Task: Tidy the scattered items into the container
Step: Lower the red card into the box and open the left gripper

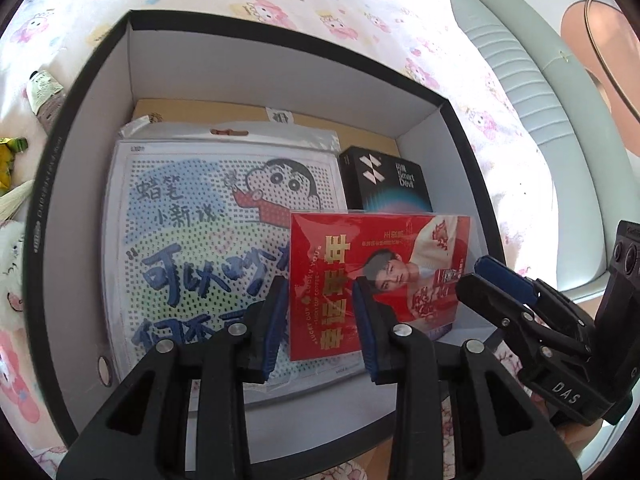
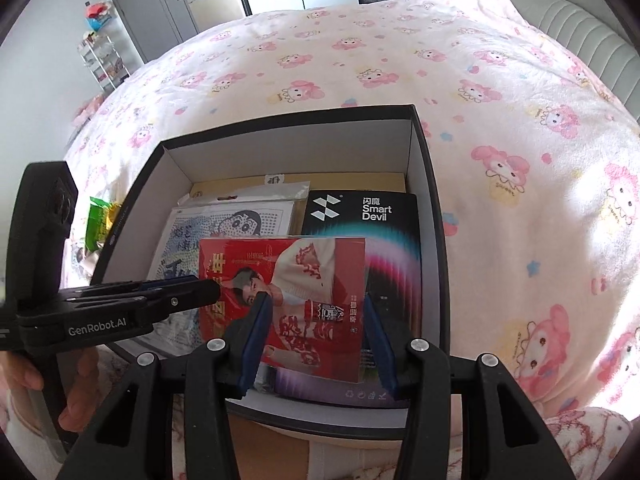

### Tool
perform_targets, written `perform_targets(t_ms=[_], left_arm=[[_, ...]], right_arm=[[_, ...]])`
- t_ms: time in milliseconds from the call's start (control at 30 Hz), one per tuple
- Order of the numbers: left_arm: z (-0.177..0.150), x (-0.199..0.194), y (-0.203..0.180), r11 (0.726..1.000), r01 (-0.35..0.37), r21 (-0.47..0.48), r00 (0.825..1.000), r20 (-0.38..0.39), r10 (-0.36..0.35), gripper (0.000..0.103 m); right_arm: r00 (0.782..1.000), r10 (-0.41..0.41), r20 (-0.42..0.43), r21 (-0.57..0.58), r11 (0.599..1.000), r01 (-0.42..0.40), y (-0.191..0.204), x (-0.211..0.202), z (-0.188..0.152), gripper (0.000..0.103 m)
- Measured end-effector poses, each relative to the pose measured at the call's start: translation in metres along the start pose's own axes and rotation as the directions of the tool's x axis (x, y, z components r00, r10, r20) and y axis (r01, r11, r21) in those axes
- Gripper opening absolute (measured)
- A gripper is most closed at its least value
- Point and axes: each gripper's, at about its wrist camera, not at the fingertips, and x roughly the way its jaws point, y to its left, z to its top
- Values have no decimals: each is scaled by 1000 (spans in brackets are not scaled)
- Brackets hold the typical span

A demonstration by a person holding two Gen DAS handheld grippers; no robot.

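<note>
The red packet (image 2: 288,304) lies in the black box (image 2: 430,208) on the bed (image 2: 500,120), propped across the "Smart Devil" box (image 2: 360,216) and the cartoon pegboard pack (image 1: 208,232). It looks light, thin, glossy and likely slippery, so pinching a free edge seems best. It reads "LUCKY CUP". The right tool (image 2: 316,340) stands wide open astride its near edge, pads clear. The left tool (image 1: 322,328) is half open, holding nothing. Its side reads "GenRobot.AI".
</note>
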Motion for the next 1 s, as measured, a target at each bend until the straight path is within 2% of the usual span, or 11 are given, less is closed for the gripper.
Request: perform_targets(t_ms=[133, 200, 367, 500, 633, 700, 800, 833, 900, 933, 1000], left_arm=[[1, -11, 2, 1000, 13, -4, 999, 35, -13, 32], [14, -9, 11, 1000, 12, 1, 1000, 20, -12, 32], [17, 0, 9, 1000, -1, 24, 1000, -9, 1, 32], [17, 2, 11, 999, 42, 16, 999, -25, -42, 34], [22, -1, 17, 999, -22, -24, 999, 25, 23, 33], [31, 8, 18, 998, -45, -42, 999, -21, 44, 33], [45, 24, 20, 996, 2, -88, 993, -121, -12, 33], [48, 28, 21, 995, 3, -101, 991, -136, -16, 33], [50, 35, 21, 994, -58, -90, 990, -134, 45, 33], [49, 38, 20, 994, -63, -85, 990, -132, 51, 33], [47, 39, 17, 997, -26, -70, 990, -138, 16, 33]], right_arm=[[1000, 0, 14, 0, 1000, 0, 4, 1, 4, 43], [1000, -11, 10, -2, 1000, 11, 5, 3, 4, 43], [999, -53, -3, -15, 998, 53, 2, 2, 4, 43], [998, 3, 56, -9, 1000, -2, 2, -13, 7, 43], [1000, 14, 22, -8, 1000, -14, 4, 0, 11, 43], [1000, 11, -13, -11, 1000, -11, 7, 14, 11, 43], [998, 5, -56, -9, 1000, -6, 9, 31, 8, 43], [998, 2, -60, -1, 1000, -2, 9, 34, 6, 43], [998, -6, -63, 3, 1000, 6, 9, 35, 5, 43], [998, -9, -63, 0, 1000, 9, 10, 36, 5, 43], [998, -10, -63, 0, 1000, 10, 9, 35, 4, 43]])
